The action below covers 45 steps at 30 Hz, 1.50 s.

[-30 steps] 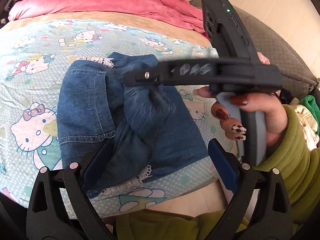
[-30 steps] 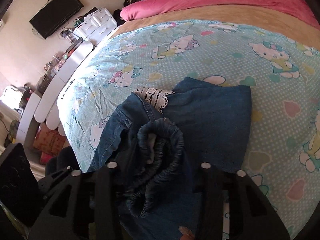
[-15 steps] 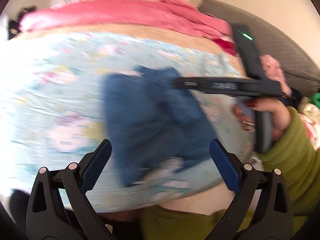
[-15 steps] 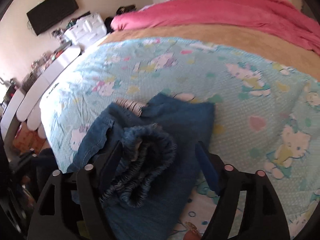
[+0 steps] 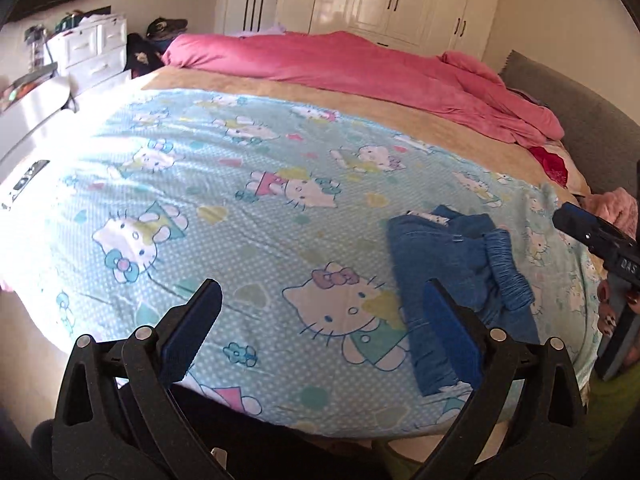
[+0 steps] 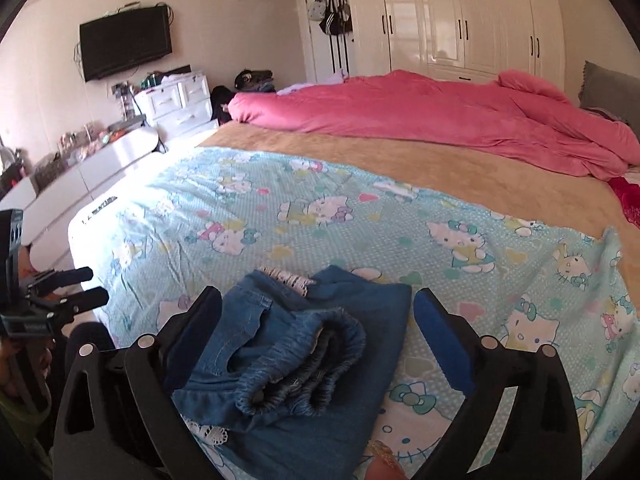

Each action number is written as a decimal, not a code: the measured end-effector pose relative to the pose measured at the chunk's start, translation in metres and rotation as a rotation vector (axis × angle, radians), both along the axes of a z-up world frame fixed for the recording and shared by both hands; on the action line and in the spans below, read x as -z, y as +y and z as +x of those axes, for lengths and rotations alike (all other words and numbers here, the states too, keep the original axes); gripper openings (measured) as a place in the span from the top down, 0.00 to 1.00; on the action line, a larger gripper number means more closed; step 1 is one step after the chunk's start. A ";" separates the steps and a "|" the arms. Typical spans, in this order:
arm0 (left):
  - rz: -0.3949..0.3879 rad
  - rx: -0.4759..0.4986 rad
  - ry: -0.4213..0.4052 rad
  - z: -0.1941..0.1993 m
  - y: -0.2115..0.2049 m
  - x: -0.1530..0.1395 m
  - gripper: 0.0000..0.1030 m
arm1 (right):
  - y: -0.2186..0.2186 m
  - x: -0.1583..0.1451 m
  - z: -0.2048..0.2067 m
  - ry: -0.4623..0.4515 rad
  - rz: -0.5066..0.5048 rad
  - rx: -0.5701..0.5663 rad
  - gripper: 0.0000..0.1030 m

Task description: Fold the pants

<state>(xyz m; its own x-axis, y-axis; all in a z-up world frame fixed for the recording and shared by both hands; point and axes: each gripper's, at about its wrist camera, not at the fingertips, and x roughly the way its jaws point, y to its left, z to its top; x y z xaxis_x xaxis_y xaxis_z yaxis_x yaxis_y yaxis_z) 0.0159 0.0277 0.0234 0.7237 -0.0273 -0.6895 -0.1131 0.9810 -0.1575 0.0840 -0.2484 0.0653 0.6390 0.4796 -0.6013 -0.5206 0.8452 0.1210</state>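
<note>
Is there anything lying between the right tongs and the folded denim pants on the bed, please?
Nothing visible does. The right tongs, which have just been opening, stand wide just above the denim pants, touching nothing; only the cartoon bedsheet lies around them.

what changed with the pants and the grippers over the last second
The right gripper let go of the pants: its jaws have just been opening, now wide apart with the elastic waistband lying loose between them. It also pulled back and up. The left gripper swung away to the side, so the pants sit at its right. The pants stayed folded on the cartoon-cat sheet.
</note>
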 end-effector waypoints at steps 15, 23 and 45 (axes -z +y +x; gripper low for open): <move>-0.010 0.039 0.045 0.009 -0.003 0.017 0.09 | 0.002 0.020 -0.041 0.043 -0.066 -0.044 0.07; -0.003 0.165 0.065 0.046 -0.042 0.012 0.22 | 0.015 0.042 -0.075 0.104 -0.055 -0.067 0.14; 0.079 0.287 0.235 0.121 -0.099 0.063 0.47 | 0.042 0.089 -0.064 0.268 0.011 -0.076 0.96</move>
<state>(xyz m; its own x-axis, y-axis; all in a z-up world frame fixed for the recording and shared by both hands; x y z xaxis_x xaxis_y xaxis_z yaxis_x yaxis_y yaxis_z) 0.1373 -0.0712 -0.0398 0.5160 -0.1465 -0.8440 0.1443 0.9860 -0.0830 0.0197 -0.2069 -0.0236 0.4202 0.5278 -0.7382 -0.5305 0.8028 0.2720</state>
